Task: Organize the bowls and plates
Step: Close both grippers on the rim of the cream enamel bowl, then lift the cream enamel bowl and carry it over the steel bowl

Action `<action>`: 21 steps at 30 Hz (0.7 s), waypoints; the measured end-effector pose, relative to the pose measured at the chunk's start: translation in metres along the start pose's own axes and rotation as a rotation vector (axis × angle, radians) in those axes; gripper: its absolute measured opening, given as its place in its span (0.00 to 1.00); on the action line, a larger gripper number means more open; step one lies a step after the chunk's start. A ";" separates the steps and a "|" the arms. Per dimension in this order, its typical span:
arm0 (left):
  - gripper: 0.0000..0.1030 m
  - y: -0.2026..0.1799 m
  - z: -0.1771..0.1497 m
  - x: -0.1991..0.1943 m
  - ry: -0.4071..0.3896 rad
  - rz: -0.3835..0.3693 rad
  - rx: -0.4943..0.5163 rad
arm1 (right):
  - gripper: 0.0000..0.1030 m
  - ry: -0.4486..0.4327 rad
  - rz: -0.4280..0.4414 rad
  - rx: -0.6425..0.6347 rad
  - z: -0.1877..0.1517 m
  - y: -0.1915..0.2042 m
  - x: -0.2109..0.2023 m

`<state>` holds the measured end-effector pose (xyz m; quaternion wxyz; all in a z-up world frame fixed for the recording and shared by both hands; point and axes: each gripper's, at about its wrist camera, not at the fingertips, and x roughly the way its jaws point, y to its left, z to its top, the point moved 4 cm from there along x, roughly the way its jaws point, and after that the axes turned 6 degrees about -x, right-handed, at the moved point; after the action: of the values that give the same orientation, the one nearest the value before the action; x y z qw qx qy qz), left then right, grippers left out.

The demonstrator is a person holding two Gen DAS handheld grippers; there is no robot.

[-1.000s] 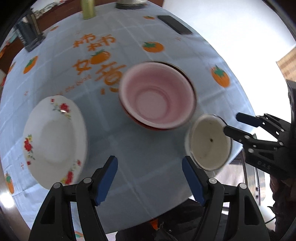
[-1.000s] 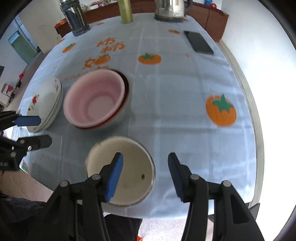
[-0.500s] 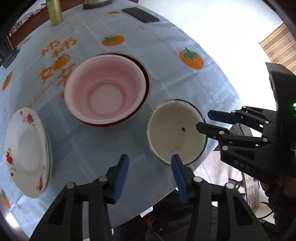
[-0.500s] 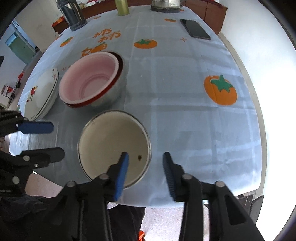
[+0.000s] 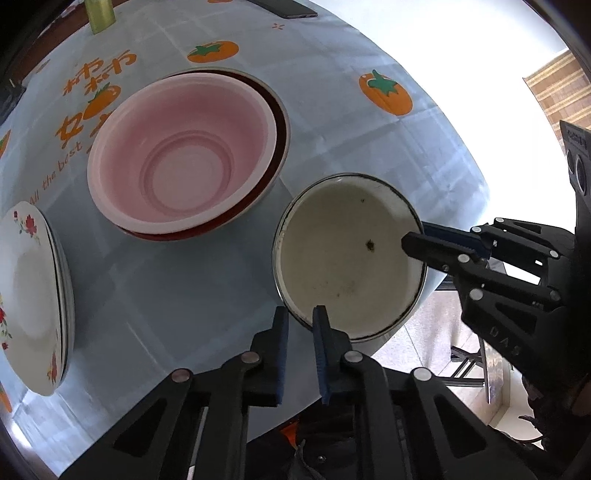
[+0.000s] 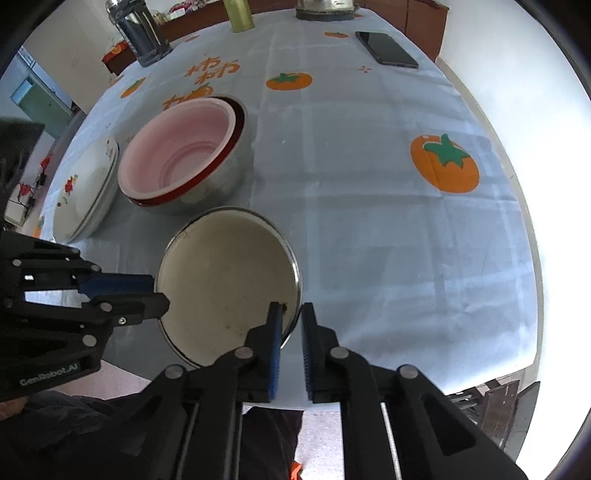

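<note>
Now, line by line:
Left tongs (image 5: 300, 325): narrowed to a small gap, the near rim of the cream bowl (image 5: 343, 258) caught between the blue pads; whether both pads press the metal is hard to tell.
Right tongs (image 6: 291, 321): likewise nearly closed, one finger inside the cream bowl (image 6: 225, 284) and one outside its rim, at the side facing the bench's right edge.
Cream bowl: at the near edge of the bench (image 6: 369, 184), partly overhanging it, with a dark speck inside; possibly lifted, though the view is unclear.
Pink bowl (image 5: 181, 155): nested in a red-rimmed bowl (image 6: 207, 184), just beyond the cream bowl, toward the bench's middle.
Flowered plates (image 5: 29, 291): a small stack near the left edge, apart from the bowls.
Far edge: phone (image 6: 386, 50), green bottle (image 6: 238, 14), dark jar (image 6: 142, 33), kettle base (image 6: 325, 9).
Cloth: pale blue with orange fruit prints.
</note>
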<state>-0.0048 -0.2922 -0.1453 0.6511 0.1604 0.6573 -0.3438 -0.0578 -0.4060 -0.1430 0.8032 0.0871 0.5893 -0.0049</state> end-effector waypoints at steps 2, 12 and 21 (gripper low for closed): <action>0.01 -0.001 0.000 -0.003 -0.007 -0.007 0.010 | 0.09 -0.005 0.000 0.002 0.001 -0.001 -0.002; 0.01 -0.001 0.001 -0.014 -0.038 -0.012 0.019 | 0.07 0.002 0.017 -0.021 0.008 0.010 -0.004; 0.24 0.008 -0.001 0.007 0.040 -0.067 -0.062 | 0.08 0.022 0.017 -0.003 0.004 0.001 0.004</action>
<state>-0.0007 -0.2876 -0.1544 0.6306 0.1249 0.6855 -0.3418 -0.0523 -0.4051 -0.1457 0.7969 0.0908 0.5973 0.0040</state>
